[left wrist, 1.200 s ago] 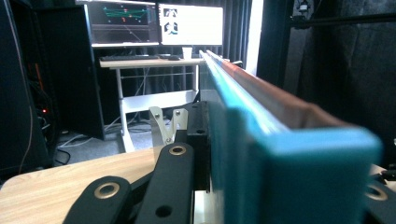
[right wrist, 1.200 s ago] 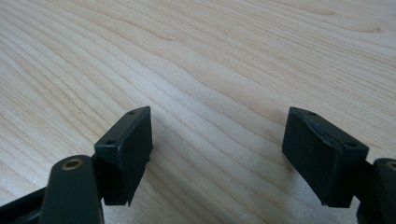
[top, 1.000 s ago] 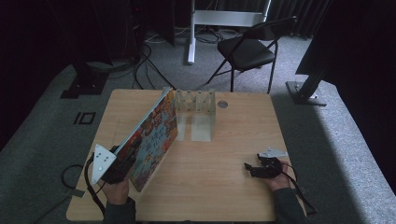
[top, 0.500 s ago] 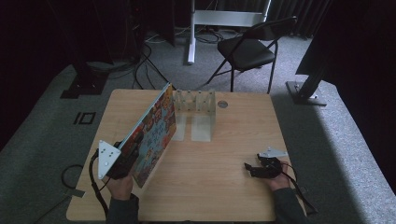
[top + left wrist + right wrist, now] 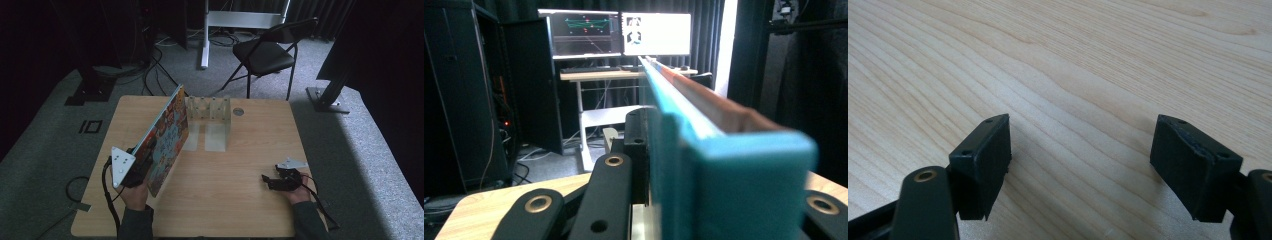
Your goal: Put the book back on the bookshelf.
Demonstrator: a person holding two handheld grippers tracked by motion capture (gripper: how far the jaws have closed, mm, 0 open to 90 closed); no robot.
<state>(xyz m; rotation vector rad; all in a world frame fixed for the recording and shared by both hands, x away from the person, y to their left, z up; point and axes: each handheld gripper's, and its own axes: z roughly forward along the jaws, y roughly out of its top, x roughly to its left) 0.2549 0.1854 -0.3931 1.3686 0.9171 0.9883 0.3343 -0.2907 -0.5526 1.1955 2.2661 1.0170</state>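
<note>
One picture book (image 5: 165,137) is standing tilted above the surface (image 5: 235,170), clamped in the left gripper (image 5: 136,167) fingers beside one clear rack (image 5: 209,107); its cover writing is unreadable. The right gripper (image 5: 270,181) fingers are resting apart.

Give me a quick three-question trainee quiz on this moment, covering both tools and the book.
1. True or false: the right tool grips the picture book.
2. Which tool is shut on the book? A) left tool B) right tool
3. Fill in: the book's far end points towards the clear ____ at the table's far edge.

Key: 1 false, it rests open on the table with nothing between its jaws; 2 A; 3 rack.
</note>
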